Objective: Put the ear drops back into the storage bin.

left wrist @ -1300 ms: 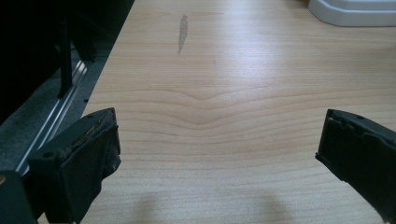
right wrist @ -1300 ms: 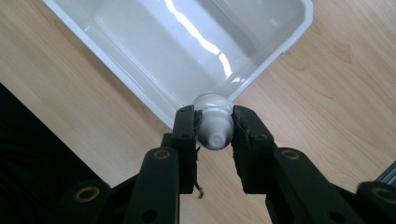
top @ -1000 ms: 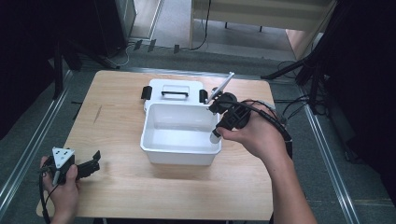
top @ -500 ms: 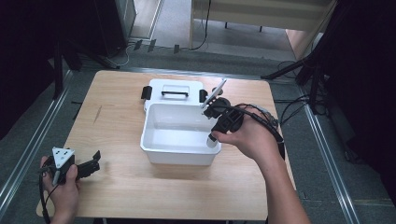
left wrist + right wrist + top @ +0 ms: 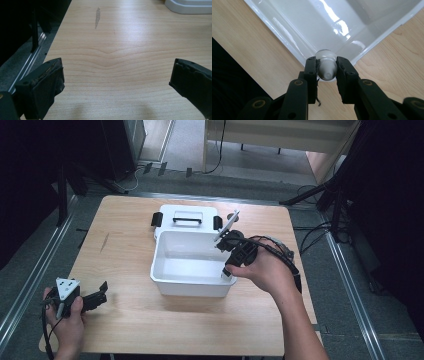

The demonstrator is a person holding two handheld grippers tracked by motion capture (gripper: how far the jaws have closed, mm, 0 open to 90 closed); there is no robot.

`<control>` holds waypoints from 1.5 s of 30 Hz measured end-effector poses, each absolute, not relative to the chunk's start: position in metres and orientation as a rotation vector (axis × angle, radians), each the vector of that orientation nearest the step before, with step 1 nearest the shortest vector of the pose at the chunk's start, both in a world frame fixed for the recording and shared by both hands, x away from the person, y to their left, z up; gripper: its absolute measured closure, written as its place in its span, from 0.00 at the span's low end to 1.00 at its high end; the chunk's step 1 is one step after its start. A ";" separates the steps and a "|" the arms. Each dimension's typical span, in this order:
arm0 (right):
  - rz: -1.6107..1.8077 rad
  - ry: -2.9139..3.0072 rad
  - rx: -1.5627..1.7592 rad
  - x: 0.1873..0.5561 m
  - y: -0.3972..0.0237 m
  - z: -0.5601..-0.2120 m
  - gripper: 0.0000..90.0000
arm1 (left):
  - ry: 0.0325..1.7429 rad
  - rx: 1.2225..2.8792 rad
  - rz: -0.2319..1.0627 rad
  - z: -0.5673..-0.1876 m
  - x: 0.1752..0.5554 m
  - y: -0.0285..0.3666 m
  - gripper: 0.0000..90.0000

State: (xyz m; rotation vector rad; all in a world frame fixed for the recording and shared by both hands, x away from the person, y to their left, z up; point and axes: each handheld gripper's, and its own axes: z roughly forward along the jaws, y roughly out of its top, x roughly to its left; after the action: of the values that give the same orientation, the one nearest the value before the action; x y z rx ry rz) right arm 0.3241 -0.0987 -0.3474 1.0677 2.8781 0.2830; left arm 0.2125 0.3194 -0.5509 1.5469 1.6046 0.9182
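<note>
From the high view, your right hand-held gripper (image 5: 226,271) has come down since a second ago and now sits at the near right corner of the white tub (image 5: 165,279), so the drop into it looks close. The lid (image 5: 185,213) lies behind the tub, touching its far wall. Your left hand-held gripper (image 5: 101,292) rests near the counter's (image 5: 125,250) near left corner, just beside the edge, with bare wood between it and the tub.

In the left gripper view, its jaws stand wide apart with nothing between them.

In the right gripper view, the jaws clamp a small white bottle (image 5: 326,67) by its cap end, right above the tub's corner rim (image 5: 294,53); move it inward before letting go, or it may land on the wood.
</note>
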 end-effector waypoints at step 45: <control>0.152 2.968 1.116 0.346 -0.090 -0.396 0.80 | 1.604 1.545 0.916 -0.551 0.212 0.319 0.00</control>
State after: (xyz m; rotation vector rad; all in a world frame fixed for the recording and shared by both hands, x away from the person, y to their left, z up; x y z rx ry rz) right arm 0.3462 -0.0896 -0.3960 1.1158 2.9680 0.1516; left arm 0.2124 0.3194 -0.5510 1.5452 1.6039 0.9164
